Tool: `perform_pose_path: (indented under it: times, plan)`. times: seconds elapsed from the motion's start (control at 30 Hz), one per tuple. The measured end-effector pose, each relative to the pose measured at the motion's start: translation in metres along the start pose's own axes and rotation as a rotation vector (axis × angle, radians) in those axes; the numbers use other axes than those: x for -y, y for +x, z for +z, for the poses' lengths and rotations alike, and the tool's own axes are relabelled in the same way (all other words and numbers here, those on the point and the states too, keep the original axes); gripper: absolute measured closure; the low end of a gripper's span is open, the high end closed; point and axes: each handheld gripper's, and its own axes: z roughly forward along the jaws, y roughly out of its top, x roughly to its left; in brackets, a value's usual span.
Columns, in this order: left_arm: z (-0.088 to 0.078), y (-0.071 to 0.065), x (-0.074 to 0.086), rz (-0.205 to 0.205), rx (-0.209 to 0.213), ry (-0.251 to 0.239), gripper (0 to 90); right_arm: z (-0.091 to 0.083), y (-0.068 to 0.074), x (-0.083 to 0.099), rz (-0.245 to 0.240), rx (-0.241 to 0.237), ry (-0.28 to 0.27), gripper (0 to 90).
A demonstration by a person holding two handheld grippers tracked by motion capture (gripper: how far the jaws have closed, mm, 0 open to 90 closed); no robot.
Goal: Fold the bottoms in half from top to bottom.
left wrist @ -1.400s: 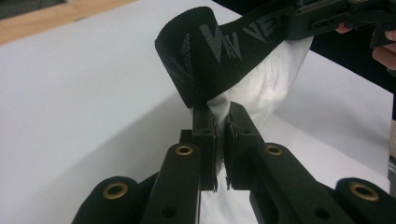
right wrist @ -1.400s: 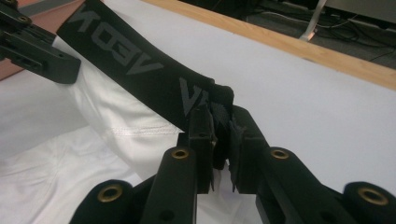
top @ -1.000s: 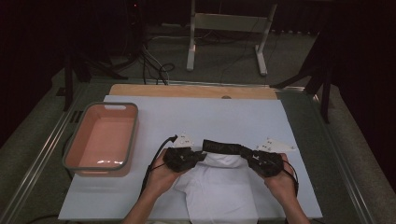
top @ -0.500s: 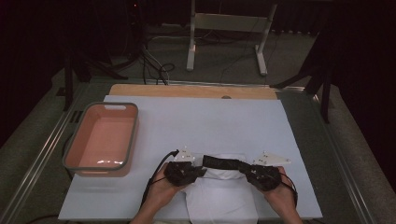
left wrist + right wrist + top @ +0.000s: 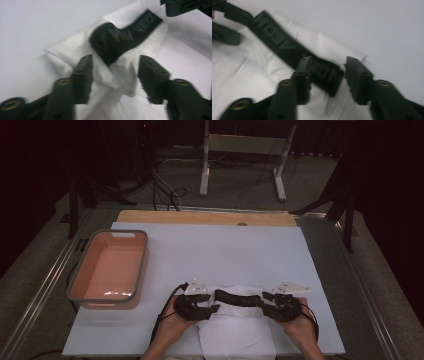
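Note:
A folded white garment (image 5: 235,332) lies at the table's near edge, its black waistband (image 5: 239,297) across the top fold. My left gripper (image 5: 207,307) is at the band's left end and my right gripper (image 5: 267,306) at its right end. In the left gripper view the left gripper (image 5: 115,65) has just been opening, its jaws standing apart around a fold of white cloth and the band (image 5: 117,40) without pressing on it. In the right gripper view the right gripper (image 5: 328,67) has likewise just been opening, with the lettered band (image 5: 277,40) between its jaws.
A pink tub (image 5: 107,270) with a grey rim stands empty at the left of the white table cover (image 5: 225,250). A wooden strip (image 5: 205,217) runs along the far edge. Cables and a metal stand are on the floor beyond.
Both hands came down and toward the near edge, laying the garment's banded fold on the table. Both grippers' jaws went from shut on the band's ends to apart.

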Motion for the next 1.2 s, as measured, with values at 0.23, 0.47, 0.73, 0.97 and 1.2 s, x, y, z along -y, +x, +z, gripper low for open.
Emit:
perform_pose_path:
  times: [0.23, 0.47, 0.73, 0.97, 1.2]
  plan:
    - [-0.009, 0.011, -0.012, -0.044, -0.097, -0.084, 16.8, 0.0, -0.014, -0.009, 0.037, 0.027, -0.042, 40.6]
    - [-0.012, 0.02, -0.021, -0.059, -0.107, -0.143, 7.3, 0.011, -0.024, -0.02, 0.067, 0.034, -0.033, 31.3]
    - [-0.008, 0.026, -0.022, -0.057, -0.096, -0.173, 1.1, 0.023, -0.03, -0.023, 0.089, 0.053, -0.019, 28.5]
    - [0.0, 0.031, -0.021, -0.041, -0.121, -0.144, 2.7, 0.038, -0.042, -0.022, 0.154, 0.056, 0.011, 32.2]
    - [0.001, 0.035, -0.02, -0.041, -0.123, -0.143, 4.0, 0.053, -0.043, -0.02, 0.144, 0.072, 0.087, 42.5]
